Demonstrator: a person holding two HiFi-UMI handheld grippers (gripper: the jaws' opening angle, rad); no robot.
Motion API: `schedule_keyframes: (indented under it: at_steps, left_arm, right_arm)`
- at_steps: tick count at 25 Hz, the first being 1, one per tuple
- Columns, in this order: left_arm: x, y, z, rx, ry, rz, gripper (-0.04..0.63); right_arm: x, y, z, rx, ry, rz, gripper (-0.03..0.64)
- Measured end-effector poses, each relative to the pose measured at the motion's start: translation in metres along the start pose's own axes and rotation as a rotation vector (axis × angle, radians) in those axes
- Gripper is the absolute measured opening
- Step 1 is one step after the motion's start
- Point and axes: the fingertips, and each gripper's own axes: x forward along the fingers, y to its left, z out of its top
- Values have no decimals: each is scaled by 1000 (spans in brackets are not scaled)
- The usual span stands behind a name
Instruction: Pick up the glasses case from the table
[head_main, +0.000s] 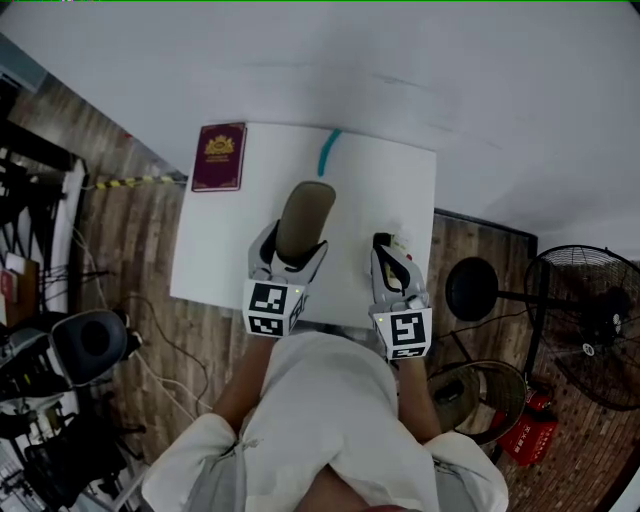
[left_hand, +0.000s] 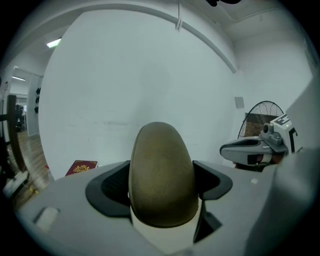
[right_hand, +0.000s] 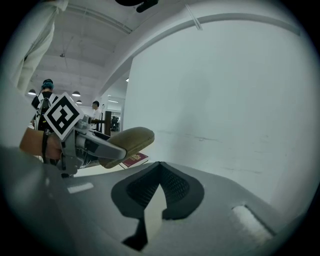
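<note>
The olive-brown glasses case (head_main: 303, 218) is held up off the white table (head_main: 225, 250), its rounded end pointing away from me. My left gripper (head_main: 288, 262) is shut on the glasses case (left_hand: 162, 175), whose oval body fills the space between the dark jaw pads. From the right gripper view the glasses case (right_hand: 126, 142) sticks out of the left gripper at the left. My right gripper (head_main: 392, 258) hovers at the table's right side, shut with nothing in it, its pads (right_hand: 175, 192) meeting.
A maroon passport (head_main: 219, 156) lies at the table's far left corner, and a teal pen-like object (head_main: 328, 151) at the far edge. Wood floor surrounds the table. Fans (head_main: 588, 325) stand to the right, a chair and cables (head_main: 90, 345) to the left.
</note>
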Motion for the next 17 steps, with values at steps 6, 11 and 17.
schedule_keyframes:
  at_steps: [6,11,17]
  left_arm:
    - [-8,-7,2,19,-8,18,402]
    - [-7,-7,0,27,-1,28,402]
    - [-6,-13,0,23,9,32,402]
  right_arm:
    - [-3,-2,0,3,-11,13,3]
    - [-2,-3,-1,7,-12,21,3]
    - [-7,-5,-2,6,-11,27,3]
